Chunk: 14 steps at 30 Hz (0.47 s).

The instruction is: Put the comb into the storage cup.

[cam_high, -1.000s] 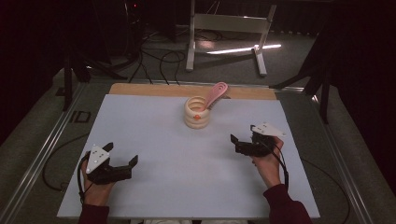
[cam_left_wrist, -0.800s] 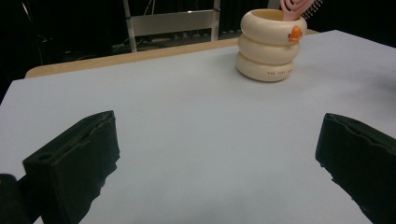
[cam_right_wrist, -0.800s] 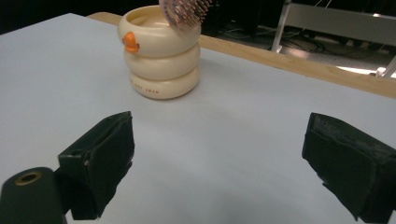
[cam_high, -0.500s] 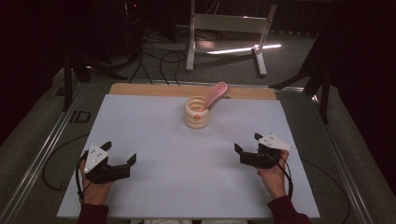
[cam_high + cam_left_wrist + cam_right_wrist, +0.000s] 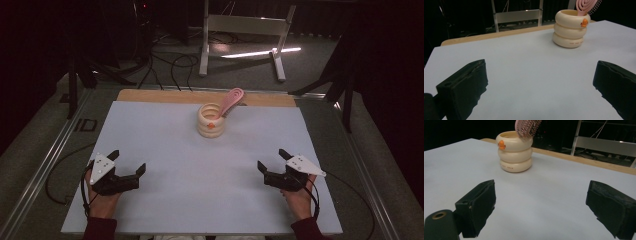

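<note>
A cream ringed cup (image 5: 210,121) (image 5: 570,29) (image 5: 514,151) with a small orange mark stands at the table's far middle. A pink hairbrush (image 5: 230,101) (image 5: 586,6) (image 5: 527,127) stands in it, leaning right. My left gripper (image 5: 127,162) (image 5: 539,87) rests open at the near left, jaws wide apart and empty, facing the cup. At the near right my right gripper (image 5: 272,160) (image 5: 541,207) is open and empty too, also pointed toward the cup.
The white table sheet (image 5: 200,165) lies over a wooden board whose edge (image 5: 165,96) shows at the back. A metal stand (image 5: 245,30) and cables are on the dark floor beyond. Metal rails run along both table sides.
My right gripper has drawn back toward the near right edge and lowered onto the table. The left gripper has shifted slightly nearer. Cup and brush have not moved.
</note>
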Motion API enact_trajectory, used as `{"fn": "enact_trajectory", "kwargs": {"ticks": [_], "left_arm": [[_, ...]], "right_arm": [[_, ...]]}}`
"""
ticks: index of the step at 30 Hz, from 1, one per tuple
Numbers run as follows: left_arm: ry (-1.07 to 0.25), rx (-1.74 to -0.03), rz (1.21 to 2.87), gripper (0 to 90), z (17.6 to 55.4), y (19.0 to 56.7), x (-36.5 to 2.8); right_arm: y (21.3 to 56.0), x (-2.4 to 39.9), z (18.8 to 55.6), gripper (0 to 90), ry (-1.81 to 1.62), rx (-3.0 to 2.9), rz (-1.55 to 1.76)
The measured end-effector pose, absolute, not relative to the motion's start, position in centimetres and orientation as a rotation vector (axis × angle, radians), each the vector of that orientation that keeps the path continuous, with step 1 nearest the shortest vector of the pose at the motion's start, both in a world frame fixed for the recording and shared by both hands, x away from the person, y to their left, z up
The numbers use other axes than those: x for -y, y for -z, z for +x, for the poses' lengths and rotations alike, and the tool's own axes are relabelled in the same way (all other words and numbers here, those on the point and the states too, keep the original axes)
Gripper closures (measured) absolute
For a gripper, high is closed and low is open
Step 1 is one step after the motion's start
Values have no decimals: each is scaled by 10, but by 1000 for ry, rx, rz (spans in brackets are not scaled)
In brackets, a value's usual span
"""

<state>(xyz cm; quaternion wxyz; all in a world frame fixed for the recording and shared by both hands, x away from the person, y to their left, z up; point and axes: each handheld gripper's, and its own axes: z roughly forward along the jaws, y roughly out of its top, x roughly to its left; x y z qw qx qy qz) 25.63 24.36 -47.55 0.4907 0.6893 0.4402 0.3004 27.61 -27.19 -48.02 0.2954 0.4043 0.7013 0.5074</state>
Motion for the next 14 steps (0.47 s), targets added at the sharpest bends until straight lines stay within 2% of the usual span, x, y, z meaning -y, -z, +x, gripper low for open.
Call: {"fn": "enact_trajectory", "kwargs": {"ticks": [14], "left_arm": [[-741,-1056,1680,3,257,476,-243]], "right_arm": [[483,275,269,91,-1360,-1833,1084]]}}
